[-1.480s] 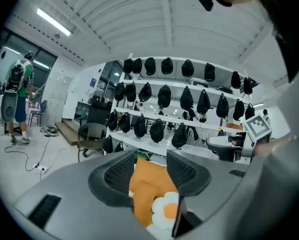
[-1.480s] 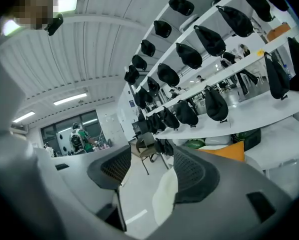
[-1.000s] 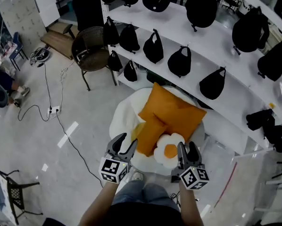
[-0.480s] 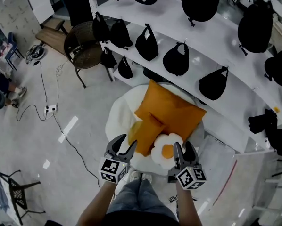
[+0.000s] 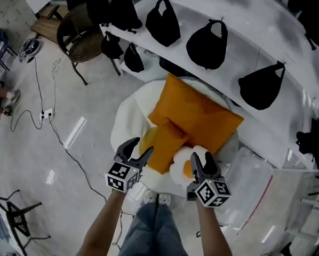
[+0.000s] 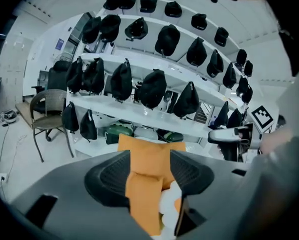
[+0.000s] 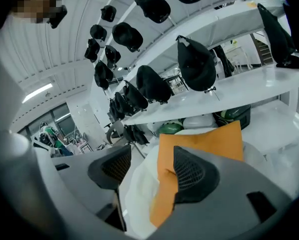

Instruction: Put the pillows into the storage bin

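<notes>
Orange pillows [image 5: 197,113] lie on a white beanbag [image 5: 128,122], just ahead of both grippers. Left gripper [image 5: 140,149], nearest the small pillow [image 5: 167,143], has jaws just widening, empty; right gripper [image 5: 201,159] is released.

Dimmish, even indoor light in head view. Glare streaks on glossy floor [image 5: 74,135]. Gripper views: heavy fisheye, dark vignetted corners, near jaws soft and out of focus. Ceiling strip light [image 7: 38,92] bright.
</notes>
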The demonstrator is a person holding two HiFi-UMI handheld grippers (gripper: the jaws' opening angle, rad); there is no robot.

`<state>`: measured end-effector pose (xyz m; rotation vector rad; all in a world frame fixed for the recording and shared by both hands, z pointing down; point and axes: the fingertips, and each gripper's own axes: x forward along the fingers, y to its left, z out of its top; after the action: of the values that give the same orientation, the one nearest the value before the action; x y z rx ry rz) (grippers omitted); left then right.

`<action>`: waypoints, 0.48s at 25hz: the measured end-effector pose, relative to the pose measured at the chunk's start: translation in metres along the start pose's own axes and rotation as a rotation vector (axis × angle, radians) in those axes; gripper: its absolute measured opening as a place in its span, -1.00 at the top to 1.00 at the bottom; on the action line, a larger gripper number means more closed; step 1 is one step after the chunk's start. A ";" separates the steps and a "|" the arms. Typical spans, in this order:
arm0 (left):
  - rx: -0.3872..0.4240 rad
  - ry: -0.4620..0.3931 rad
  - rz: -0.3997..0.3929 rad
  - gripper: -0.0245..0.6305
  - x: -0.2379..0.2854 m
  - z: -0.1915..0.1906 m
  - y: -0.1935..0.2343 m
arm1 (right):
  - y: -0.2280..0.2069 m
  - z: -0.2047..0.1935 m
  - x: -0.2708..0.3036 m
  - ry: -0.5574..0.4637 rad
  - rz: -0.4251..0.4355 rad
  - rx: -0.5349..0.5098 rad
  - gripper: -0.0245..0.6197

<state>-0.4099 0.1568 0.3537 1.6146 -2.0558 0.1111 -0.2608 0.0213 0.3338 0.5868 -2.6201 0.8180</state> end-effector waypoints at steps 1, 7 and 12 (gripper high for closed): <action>-0.002 0.012 -0.009 0.18 0.012 -0.013 0.006 | -0.008 -0.013 0.011 0.011 -0.007 -0.001 0.16; -0.032 0.034 -0.062 0.09 0.111 -0.107 0.048 | -0.072 -0.117 0.107 0.051 -0.025 0.020 0.16; -0.054 0.140 -0.129 -0.02 0.168 -0.217 0.072 | -0.109 -0.232 0.157 0.149 -0.028 0.034 0.16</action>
<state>-0.4275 0.1093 0.6331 1.6530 -1.8305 0.1190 -0.3005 0.0333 0.6319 0.5487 -2.4619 0.8648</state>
